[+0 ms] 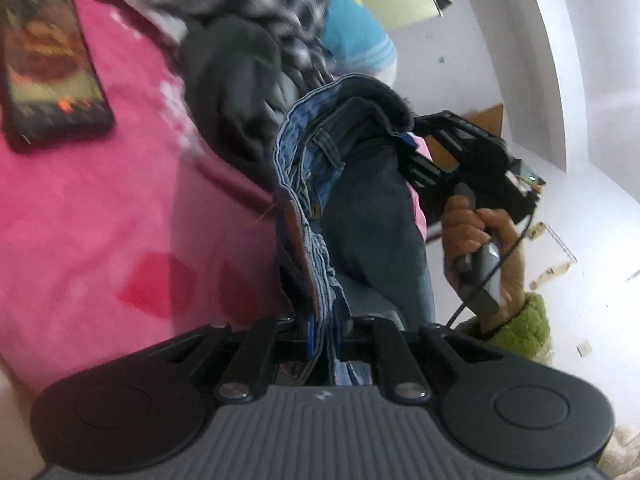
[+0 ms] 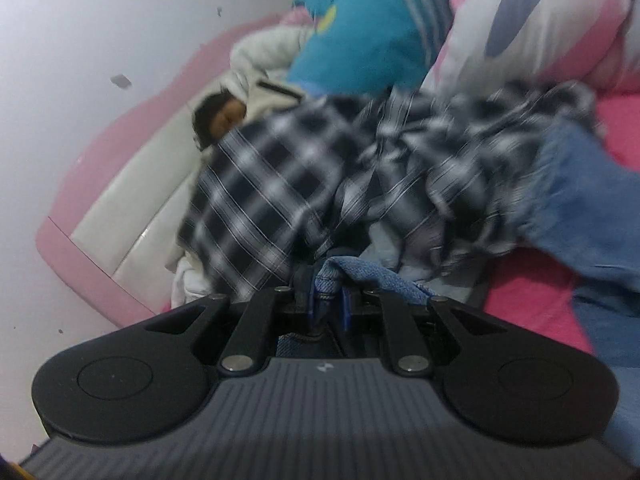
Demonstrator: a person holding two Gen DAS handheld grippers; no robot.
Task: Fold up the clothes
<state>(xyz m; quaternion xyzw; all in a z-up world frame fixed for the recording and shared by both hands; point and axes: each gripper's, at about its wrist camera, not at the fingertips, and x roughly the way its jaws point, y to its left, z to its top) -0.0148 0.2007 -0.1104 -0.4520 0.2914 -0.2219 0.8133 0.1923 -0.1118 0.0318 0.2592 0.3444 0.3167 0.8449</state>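
left tool [image 1: 324, 338], right tool [image 2: 326, 308]: both clamped on jeans [image 1: 360, 208] | pink bedspread [image 1: 100, 220] | white wall [image 1: 580, 60]

Up and to the left of my left fingers a dark smartphone [image 1: 48, 60] lies on the pink bedspread [image 1: 100, 208], its screen lit with a reddish picture. Red heart shapes [image 1: 152, 284] print the spread just left of those fingers. Beyond my right fingers, up and left, a pink-and-white padded headboard [image 2: 120, 200] meets the pale wall [image 2: 100, 20]. A pink, white and grey patterned pillow [image 2: 540, 24] sits far ahead and to the right of them.
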